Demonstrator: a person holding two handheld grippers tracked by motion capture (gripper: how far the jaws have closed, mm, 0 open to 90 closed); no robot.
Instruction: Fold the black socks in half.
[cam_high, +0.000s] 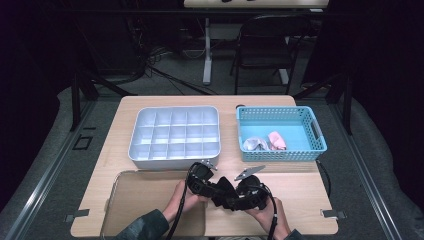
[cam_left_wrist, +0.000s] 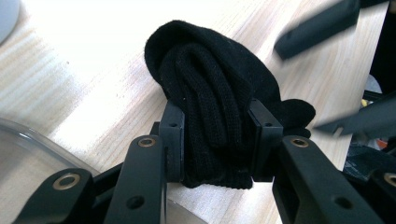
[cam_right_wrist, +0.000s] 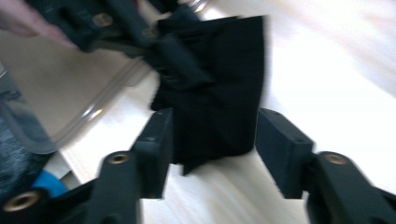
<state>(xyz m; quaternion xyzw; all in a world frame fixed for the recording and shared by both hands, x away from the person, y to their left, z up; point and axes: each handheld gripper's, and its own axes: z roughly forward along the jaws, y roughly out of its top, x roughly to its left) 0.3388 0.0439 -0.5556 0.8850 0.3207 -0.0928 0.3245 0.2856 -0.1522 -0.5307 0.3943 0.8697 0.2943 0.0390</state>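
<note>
left gripper (cam_left_wrist: 217, 140) clamps the bunched black sock (cam_left_wrist: 210, 93) between both pads; right gripper (cam_right_wrist: 212, 144) stands apart around the sock's other end, one pad clear of it

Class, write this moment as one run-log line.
left tongs: shut on black sock | right tongs: open around it | sock above table

Black knitted sock (cam_left_wrist: 212, 112), bunched and folded lengthwise, sits just above the pale wood at my near table edge, ribbing visible.
</note>
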